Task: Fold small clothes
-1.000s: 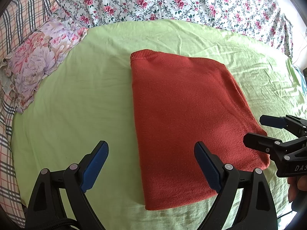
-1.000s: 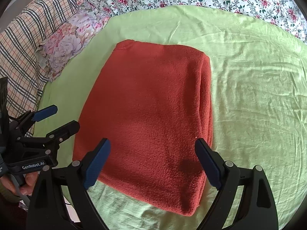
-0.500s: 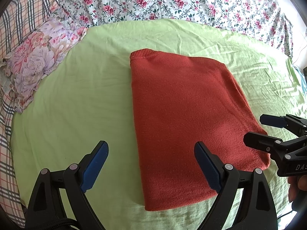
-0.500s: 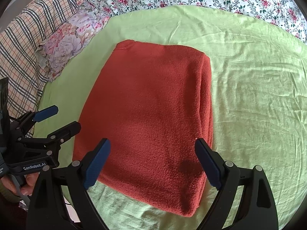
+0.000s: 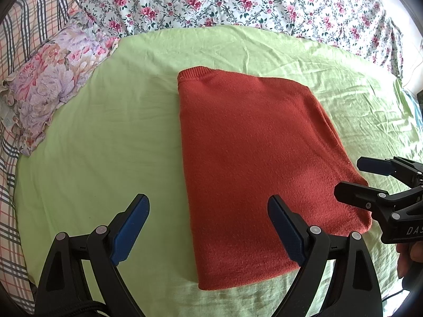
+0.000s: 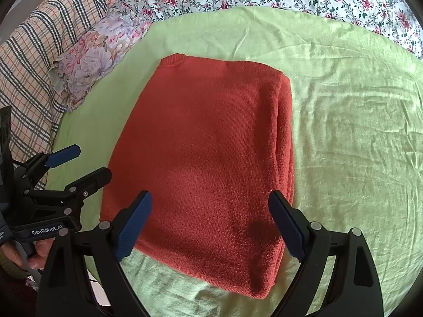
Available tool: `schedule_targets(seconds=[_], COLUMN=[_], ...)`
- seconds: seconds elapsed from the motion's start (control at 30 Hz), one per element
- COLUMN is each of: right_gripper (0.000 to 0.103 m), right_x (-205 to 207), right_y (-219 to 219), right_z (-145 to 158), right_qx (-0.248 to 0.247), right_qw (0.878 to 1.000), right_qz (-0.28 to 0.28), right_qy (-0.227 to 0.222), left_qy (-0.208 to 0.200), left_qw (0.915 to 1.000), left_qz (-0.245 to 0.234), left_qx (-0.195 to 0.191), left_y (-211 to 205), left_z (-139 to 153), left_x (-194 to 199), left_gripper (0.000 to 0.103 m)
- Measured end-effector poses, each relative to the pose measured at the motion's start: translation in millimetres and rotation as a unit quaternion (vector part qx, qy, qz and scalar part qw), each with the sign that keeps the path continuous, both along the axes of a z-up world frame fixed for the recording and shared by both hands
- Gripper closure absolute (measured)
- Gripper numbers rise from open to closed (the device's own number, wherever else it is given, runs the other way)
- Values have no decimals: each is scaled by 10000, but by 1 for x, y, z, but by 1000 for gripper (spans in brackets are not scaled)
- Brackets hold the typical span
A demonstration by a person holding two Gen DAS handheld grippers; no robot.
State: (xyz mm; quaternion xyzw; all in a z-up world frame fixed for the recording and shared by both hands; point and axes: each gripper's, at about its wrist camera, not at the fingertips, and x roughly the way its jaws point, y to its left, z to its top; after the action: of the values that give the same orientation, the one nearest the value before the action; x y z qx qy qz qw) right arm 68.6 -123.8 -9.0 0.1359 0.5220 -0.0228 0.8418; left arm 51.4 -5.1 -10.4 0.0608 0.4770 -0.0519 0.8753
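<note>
A rust-orange knitted sweater [image 6: 203, 158], folded into a thick rectangle, lies flat on the light green bedsheet [image 5: 100, 142]; the black left gripper [image 5: 208, 227] reads "GenRobot.AI", the black right gripper [image 6: 211, 223] shows "DAS"; both hover near the sweater's near edge with jaws spread, holding nothing; nothing has shifted since a second ago.

A bedroom at home, seen over a bed. Wrinkled green sheet [image 5: 105, 142] across the middle, floral duvet [image 5: 238, 2] bunched at twelve o'clock, frilled floral pillow [image 5: 50, 87] at ten o'clock, checked blanket [image 6: 34, 50] behind it.
</note>
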Motion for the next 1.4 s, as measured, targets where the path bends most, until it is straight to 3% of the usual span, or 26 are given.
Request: schedule_targets(seconds=[1.4], right_gripper=[13], right_x=[3], right_y=[-14], right_z=[-4], right_qx=[-28], right_qw=[9999], right_qz=[-116], right_qy=[16], left_qy=[30], left_qw=[10000], left_qz=[67], left_qx=[-20], left_y=[6], left_z=[-7], left_x=[4], left_gripper=[12])
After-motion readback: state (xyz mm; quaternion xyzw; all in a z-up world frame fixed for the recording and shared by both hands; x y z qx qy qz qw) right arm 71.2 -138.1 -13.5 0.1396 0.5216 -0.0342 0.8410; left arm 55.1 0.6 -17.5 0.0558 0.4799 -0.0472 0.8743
